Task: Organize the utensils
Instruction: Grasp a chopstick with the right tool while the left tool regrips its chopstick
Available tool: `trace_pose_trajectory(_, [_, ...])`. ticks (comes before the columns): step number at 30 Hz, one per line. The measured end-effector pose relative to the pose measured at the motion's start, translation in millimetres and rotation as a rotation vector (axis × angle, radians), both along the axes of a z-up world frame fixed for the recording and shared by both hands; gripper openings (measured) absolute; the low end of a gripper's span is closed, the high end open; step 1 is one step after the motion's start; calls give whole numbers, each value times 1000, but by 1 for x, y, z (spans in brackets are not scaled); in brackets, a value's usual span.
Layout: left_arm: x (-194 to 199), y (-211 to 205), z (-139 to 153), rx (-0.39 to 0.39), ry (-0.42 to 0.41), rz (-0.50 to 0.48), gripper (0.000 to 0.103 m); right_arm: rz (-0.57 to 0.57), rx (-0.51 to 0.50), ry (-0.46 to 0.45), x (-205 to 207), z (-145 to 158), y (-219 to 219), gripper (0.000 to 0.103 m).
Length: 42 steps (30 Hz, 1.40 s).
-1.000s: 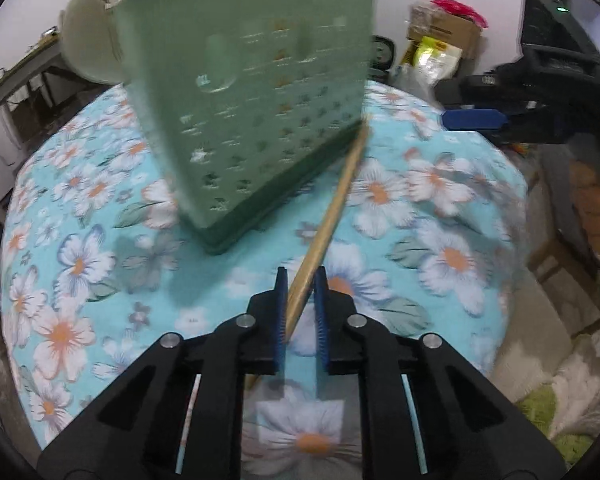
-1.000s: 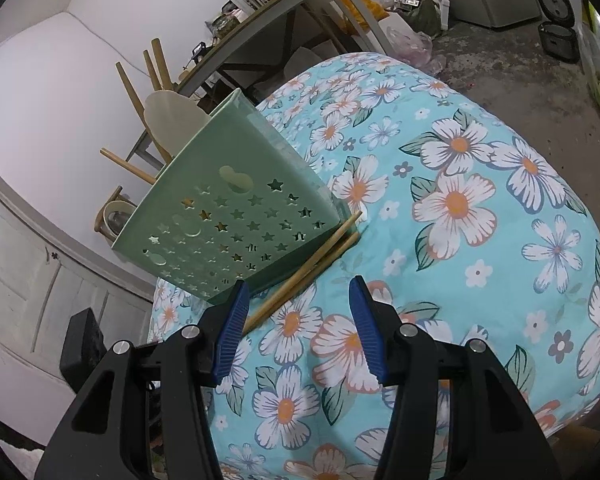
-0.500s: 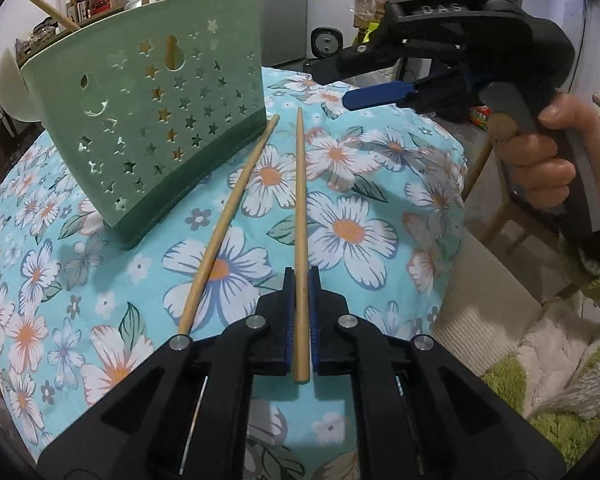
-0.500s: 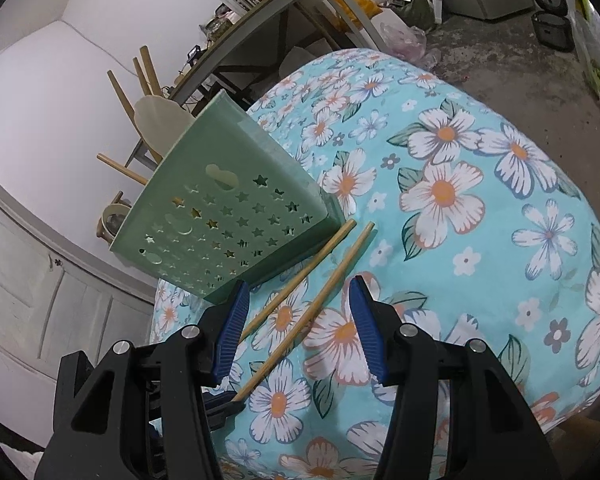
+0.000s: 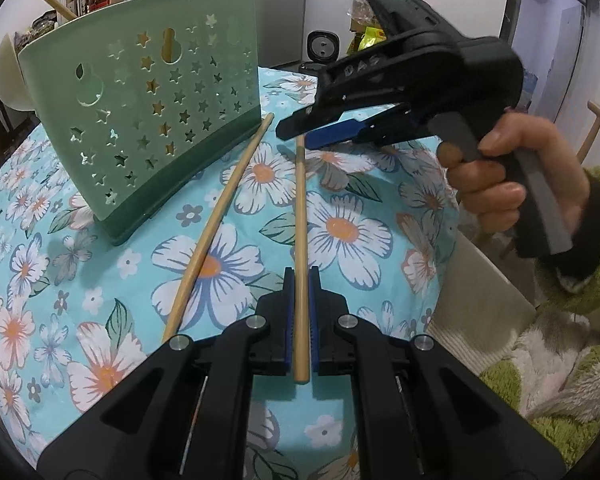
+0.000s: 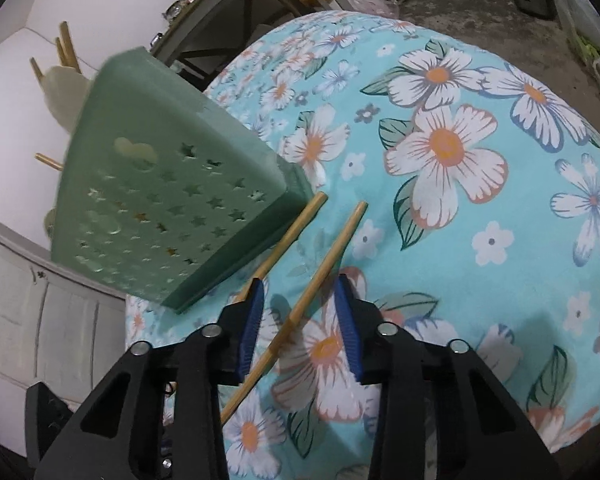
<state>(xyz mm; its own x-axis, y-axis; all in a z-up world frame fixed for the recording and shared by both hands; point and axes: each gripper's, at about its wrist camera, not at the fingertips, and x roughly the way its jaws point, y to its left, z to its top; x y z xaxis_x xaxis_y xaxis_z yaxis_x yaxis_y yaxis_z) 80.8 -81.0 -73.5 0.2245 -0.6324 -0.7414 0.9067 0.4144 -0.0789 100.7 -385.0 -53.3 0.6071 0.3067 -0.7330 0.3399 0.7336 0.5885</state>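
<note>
Wooden and slender, one chopstick (image 5: 300,248) is pinched near its blunt end between the closed jaws of the left gripper (image 5: 300,322), its far tip reaching out over the flowered tablecloth (image 5: 352,236). A second chopstick (image 5: 216,228) lies on the cloth just beside it, its tip near the foot of the green holder (image 5: 148,92). The right gripper (image 6: 298,320) hovers with jaws wide apart and empty, straddling the held stick. Both sticks are judged light, stiff and smooth, liable to pivot or slip; a firm grasp nearer mid-length would be steadier.
</note>
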Motion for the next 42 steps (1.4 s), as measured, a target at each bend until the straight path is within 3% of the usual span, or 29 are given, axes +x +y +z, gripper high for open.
trace_pose_trajectory(4, [1, 0, -1, -14, 12, -2, 6, -4, -16, 2, 1, 0, 2, 30])
trace_pose_trajectory(9, [1, -2, -1, -26, 33, -4, 6, -20, -24, 10, 2, -4, 0, 18])
trace_pose_trajectory(19, [16, 3, 22, -82, 51, 14, 9, -9, -14, -2, -6, -7, -7, 17])
trace_pose_trajectory(24, [35, -7, 18, 4, -10, 105, 16, -5, -6, -6, -7, -7, -10, 17])
trace_pose_trajectory(26, [40, -12, 16, 33, -29, 123, 27, -4, -2, -9, -9, -8, -11, 17])
trace_pose_trajectory(28, [42, -17, 11, 57, -37, 124, 28, -3, 2, -11, -9, -8, -12, 17])
trace_pose_trajectory(32, [50, -24, -3, 94, -25, 138, 27, -1, 5, -14, -10, -9, -13, 17])
trace_pose_trajectory(33, [51, -23, -2, 86, -22, 145, 24, 0, 4, -14, -10, -9, -12, 17])
trace_pose_trajectory(34, [53, -23, -2, 83, -18, 149, 12, 1, 5, -15, -10, -9, -12, 17])
trace_pose_trajectory(42, [37, -8, 3, 80, -5, 122, 8, 10, -11, -14, -11, -7, -9, 17])
